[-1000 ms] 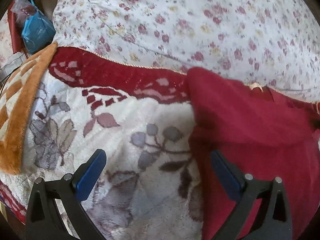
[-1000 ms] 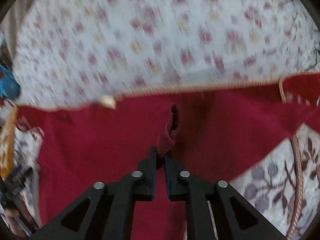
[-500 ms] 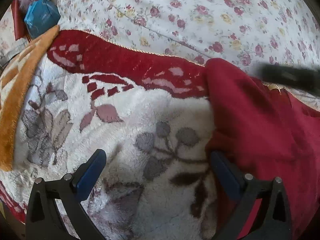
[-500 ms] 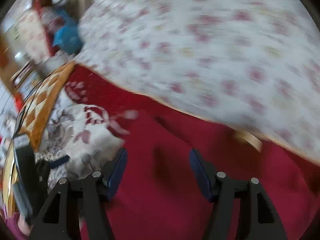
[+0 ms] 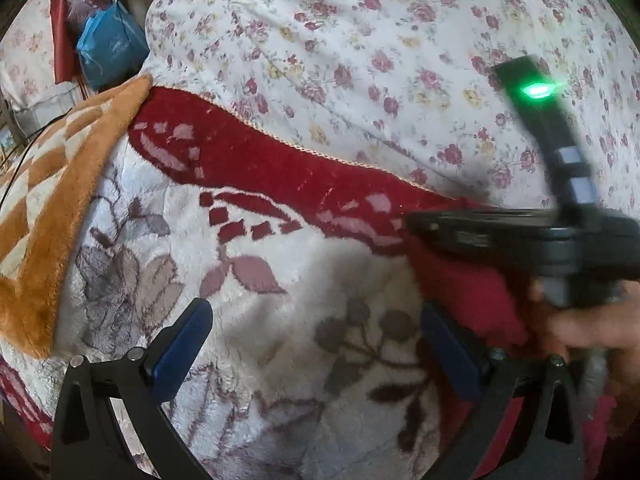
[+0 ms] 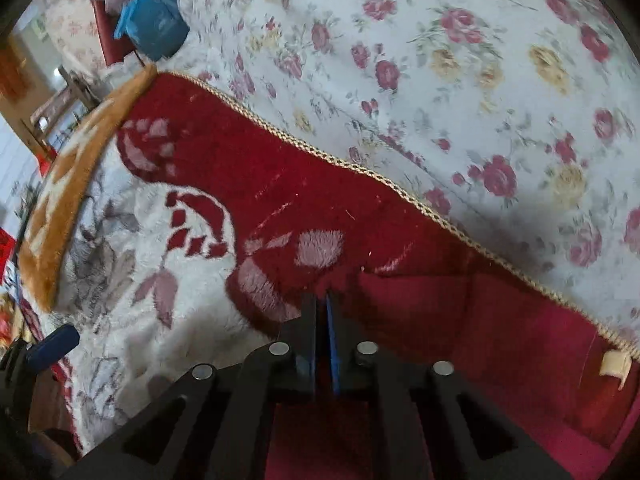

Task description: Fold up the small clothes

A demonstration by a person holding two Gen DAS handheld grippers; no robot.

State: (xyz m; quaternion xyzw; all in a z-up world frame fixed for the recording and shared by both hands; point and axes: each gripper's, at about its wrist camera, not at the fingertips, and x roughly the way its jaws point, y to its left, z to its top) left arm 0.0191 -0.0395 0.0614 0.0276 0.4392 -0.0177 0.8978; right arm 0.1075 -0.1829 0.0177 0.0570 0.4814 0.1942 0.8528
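The red garment (image 6: 460, 320) lies flat on the plush blanket (image 5: 280, 320), against the blanket's dark red border with the gold-cord edge, a cream tag showing at its far corner. The right gripper (image 6: 325, 304) has just been closing; its jaws stand nearly together right at the garment's edge, seemingly pinching a little cloth, though I cannot tell for certain. The left gripper (image 5: 316, 344) hangs with jaws wide, nothing between them, beside the garment over the blanket's leaf pattern. Looks like a fold starting: next, that pinched edge wants lifting across the garment, with the left gripper pinning.
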